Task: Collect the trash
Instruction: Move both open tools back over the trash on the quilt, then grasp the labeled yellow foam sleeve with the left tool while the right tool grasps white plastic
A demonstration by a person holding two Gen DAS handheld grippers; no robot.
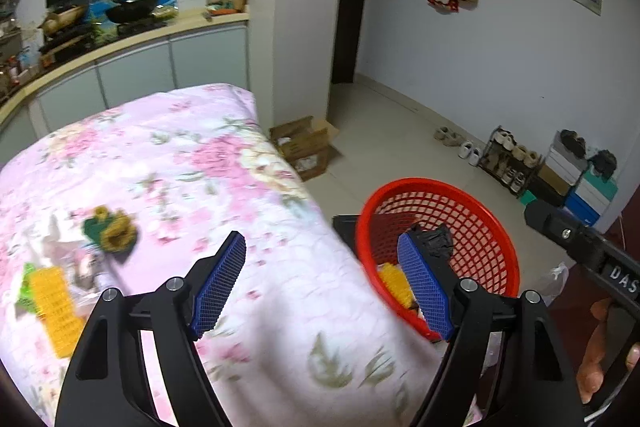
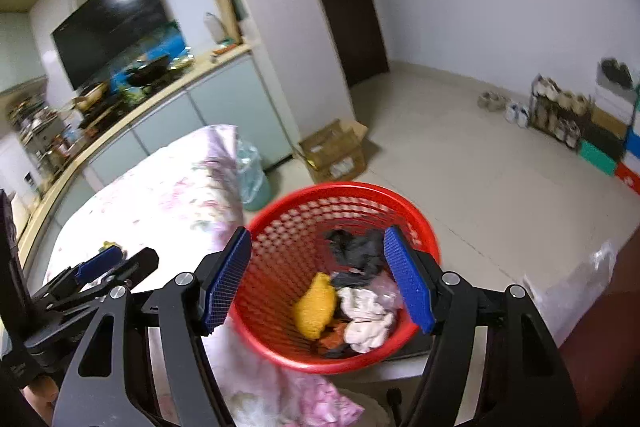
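Right wrist view: right gripper (image 2: pixel 316 277) jaws apart, empty, above red basket (image 2: pixel 340 195) holding trash. Left gripper (image 1: pixel 320 285) also apart, empty. Next: reach yellow wrapper (image 1: pixel 54 307) on floral bedspread (image 1: pixel 180 155).

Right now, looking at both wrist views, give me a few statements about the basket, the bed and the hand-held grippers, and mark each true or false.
1. The red basket holds several pieces of trash. True.
2. The right hand-held gripper clamps a yellow item. False: its jaws stand apart above the basket with nothing pressed between them.
3. Trash remains on the floral bed cover, such as a yellow piece. True.
4. The basket sits on top of the bed cover. False: it sits beside the bed's edge.
5. The left hand-held gripper holds nothing. True.
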